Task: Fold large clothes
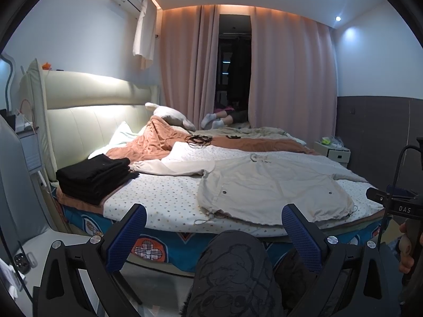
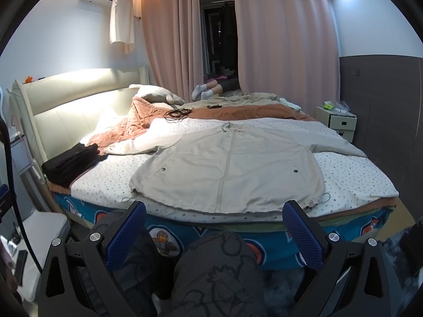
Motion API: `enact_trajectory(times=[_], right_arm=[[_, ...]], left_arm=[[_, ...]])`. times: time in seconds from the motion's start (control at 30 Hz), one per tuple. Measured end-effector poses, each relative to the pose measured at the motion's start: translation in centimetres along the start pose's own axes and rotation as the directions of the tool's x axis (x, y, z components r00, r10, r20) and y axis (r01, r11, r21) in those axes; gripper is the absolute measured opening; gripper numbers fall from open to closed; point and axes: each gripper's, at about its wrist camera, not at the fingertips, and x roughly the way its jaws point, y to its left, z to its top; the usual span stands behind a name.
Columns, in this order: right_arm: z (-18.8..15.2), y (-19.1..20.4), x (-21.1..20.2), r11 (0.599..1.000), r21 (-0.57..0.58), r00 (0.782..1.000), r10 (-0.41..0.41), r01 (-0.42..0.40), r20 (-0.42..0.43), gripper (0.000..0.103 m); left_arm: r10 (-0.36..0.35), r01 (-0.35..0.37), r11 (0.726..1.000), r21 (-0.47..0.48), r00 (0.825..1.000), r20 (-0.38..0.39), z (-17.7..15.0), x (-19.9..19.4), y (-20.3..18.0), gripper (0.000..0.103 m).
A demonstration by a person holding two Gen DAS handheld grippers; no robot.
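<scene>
Clearly nothing is held yet: one beige zip-front fabric jacket lies flat, front up, on the dotted white bedsheet.

Both the left gripper and right gripper hover short of the bed's near edge, jaws spread wide and empty. One jacket is to be folded, with two sleeves stretched sideways and two dark snaps on the front (a drawstring hem lies nearest). It looks light, soft and limp, likely to sag and slide, so the hem corners or the sleeve cuffs seem the best holds. One stack of folded black clothes sits well apart by the cream padded headboard.
</scene>
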Motion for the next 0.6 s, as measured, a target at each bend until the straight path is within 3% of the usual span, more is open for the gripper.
enact_trajectory(times=[0.6], right_arm=[[-0.28,0.03,0.27,1.000,0.003,1.000,0.005,-0.005,-0.007,0.103]], left_arm=[[0.000,0.000,1.000,-0.015,1.000,0.008,0.03,-0.38,0.42,0.103]])
